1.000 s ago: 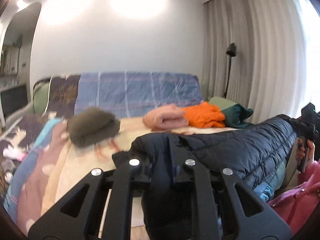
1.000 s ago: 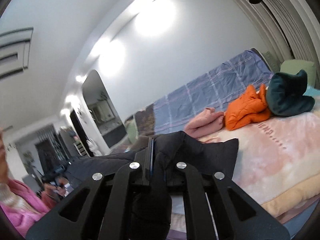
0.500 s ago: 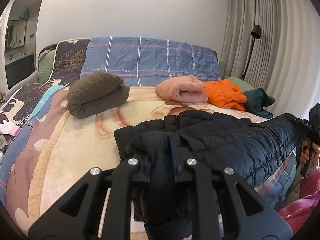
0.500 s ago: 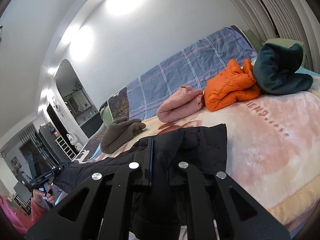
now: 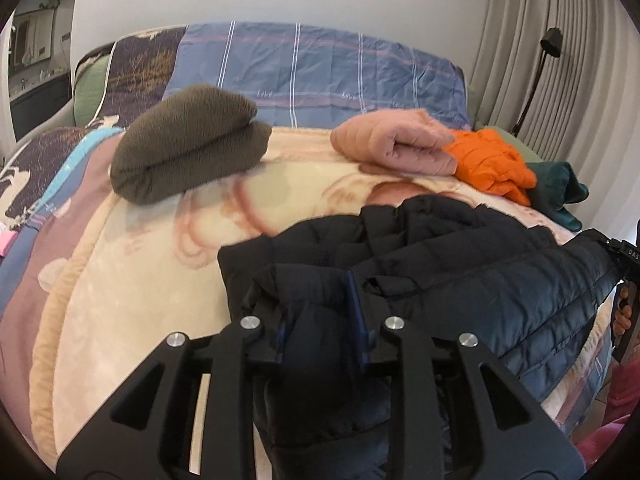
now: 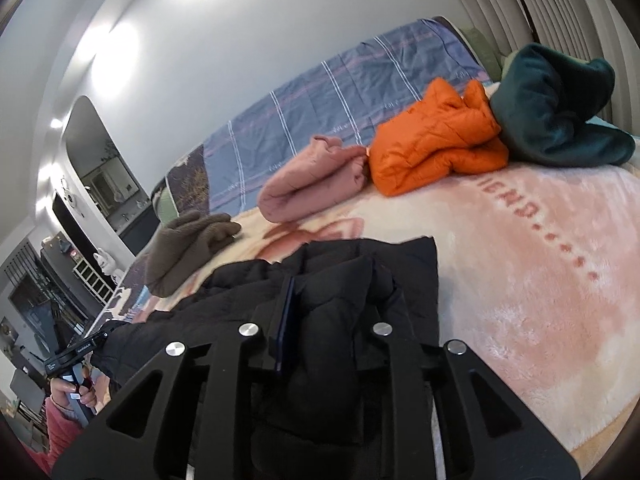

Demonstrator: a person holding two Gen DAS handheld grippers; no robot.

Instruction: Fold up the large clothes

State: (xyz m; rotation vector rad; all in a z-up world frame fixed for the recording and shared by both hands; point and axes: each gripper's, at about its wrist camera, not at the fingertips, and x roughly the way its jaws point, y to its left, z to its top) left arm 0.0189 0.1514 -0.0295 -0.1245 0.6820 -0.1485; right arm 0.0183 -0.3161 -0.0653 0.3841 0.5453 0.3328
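Observation:
A large black puffer jacket lies stretched across the near part of the bed. My left gripper is shut on one bunched end of it. My right gripper is shut on the other end of the jacket. The right gripper also shows at the right edge of the left wrist view, and the left gripper shows at the lower left of the right wrist view. The far part of the jacket rests on the cream and pink blanket.
Folded clothes lie at the back of the bed: a brown fleece, a pink garment, an orange jacket, a dark green one. A blue plaid cover lies behind them. A floor lamp stands by curtains.
Both grippers have come down and forward over the bed with the jacket, and its far part now rests on the blanket. Both grippers have stayed shut on it.

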